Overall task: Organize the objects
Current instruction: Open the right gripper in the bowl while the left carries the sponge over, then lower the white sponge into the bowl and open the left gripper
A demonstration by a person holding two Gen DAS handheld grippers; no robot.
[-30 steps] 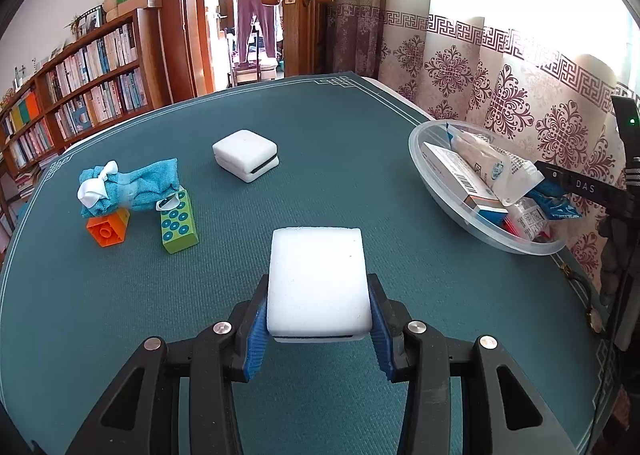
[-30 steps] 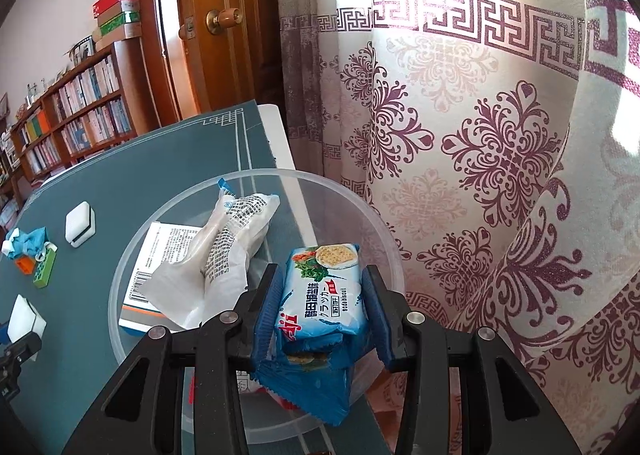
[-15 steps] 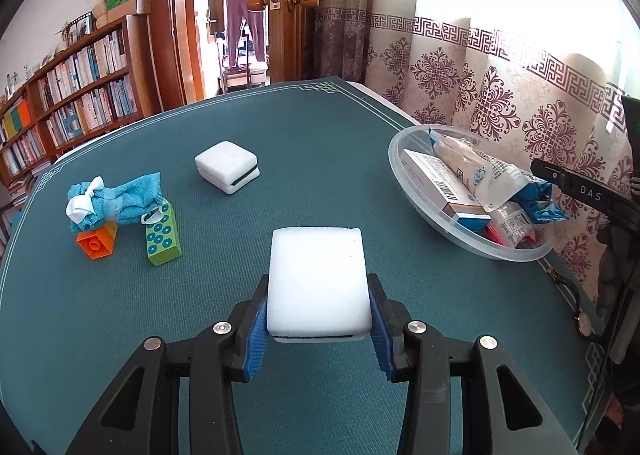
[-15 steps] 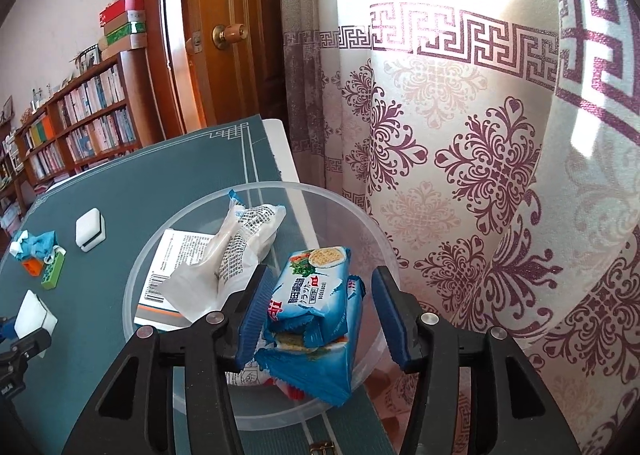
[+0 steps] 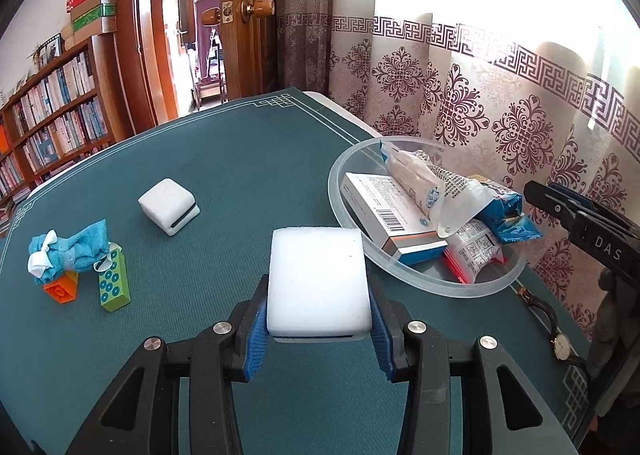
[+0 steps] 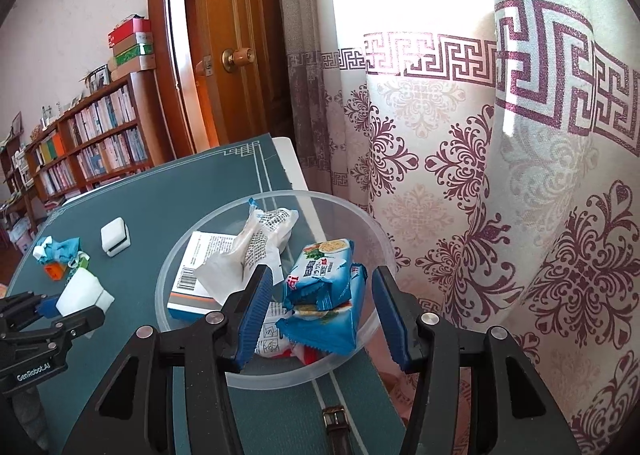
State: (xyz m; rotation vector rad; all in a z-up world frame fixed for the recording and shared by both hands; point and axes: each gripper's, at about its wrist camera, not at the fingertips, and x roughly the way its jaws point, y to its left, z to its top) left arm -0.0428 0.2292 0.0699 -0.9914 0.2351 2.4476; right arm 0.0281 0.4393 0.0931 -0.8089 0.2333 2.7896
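Left gripper (image 5: 318, 329) clamped on white foam block (image 5: 318, 281), blue pads pressed to both sides, block lifted clear of green table mat (image 5: 248, 183). Held flat and pointing at 1 o'clock toward clear plastic bowl (image 5: 492, 289), probably because the bowl is the collecting spot.

Right gripper (image 6: 320, 315) has jaws apart with nothing pinched; they have just been opening. Blue cracker packet (image 6: 320, 273) lies between the pads but loose, resting on the other packets in the bowl, so it reads as just dropped off.

Also in the bowl: a white and orange box (image 5: 390, 221), a white crumpled wrapper (image 5: 424, 185), a red-and-white sachet (image 5: 474, 251). Snacks and packs grouped together.

Not yet sorted, on the mat at 9–10 o'clock from the left gripper: second white block (image 5: 168, 205), blue cloth bundle (image 5: 70, 253), orange brick (image 5: 60, 289), green dotted brick (image 5: 114, 281). The cloth seems to lean on the bricks; hard to confirm.

Wristwatch (image 5: 560, 341) at the mat edge, 3 o'clock.
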